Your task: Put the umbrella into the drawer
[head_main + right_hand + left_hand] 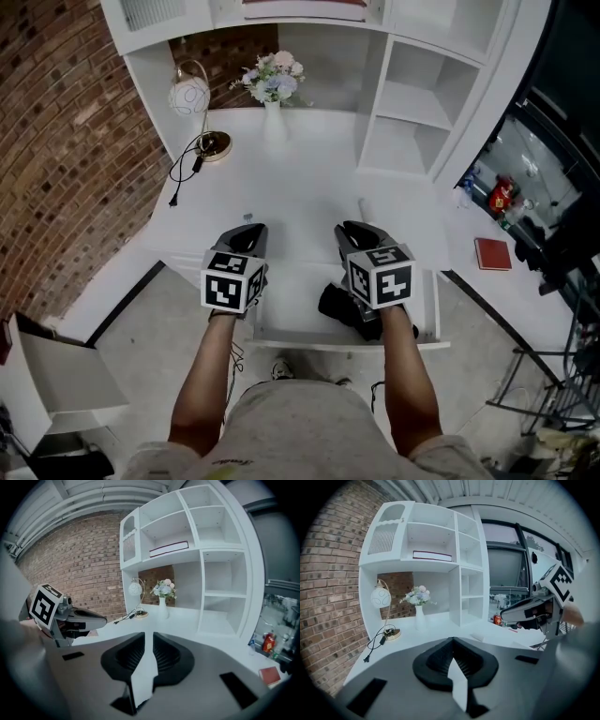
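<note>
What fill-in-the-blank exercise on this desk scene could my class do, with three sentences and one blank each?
1. The black umbrella lies in the open ____.
2. The vase holds ____.
3. In the head view, the lamp stands to the ____ of the vase.
Missing words: drawer; flowers; left.

Head view: high above the white desk (281, 159), facing steeply down; left gripper (249, 228) and right gripper (356, 228) close below.
Left gripper view: low over the desk, facing the shelf unit (440, 536).
Right gripper view: same, further right.
Shared by all: shelf unit, flower vase (418, 609), lamp (381, 597).
</note>
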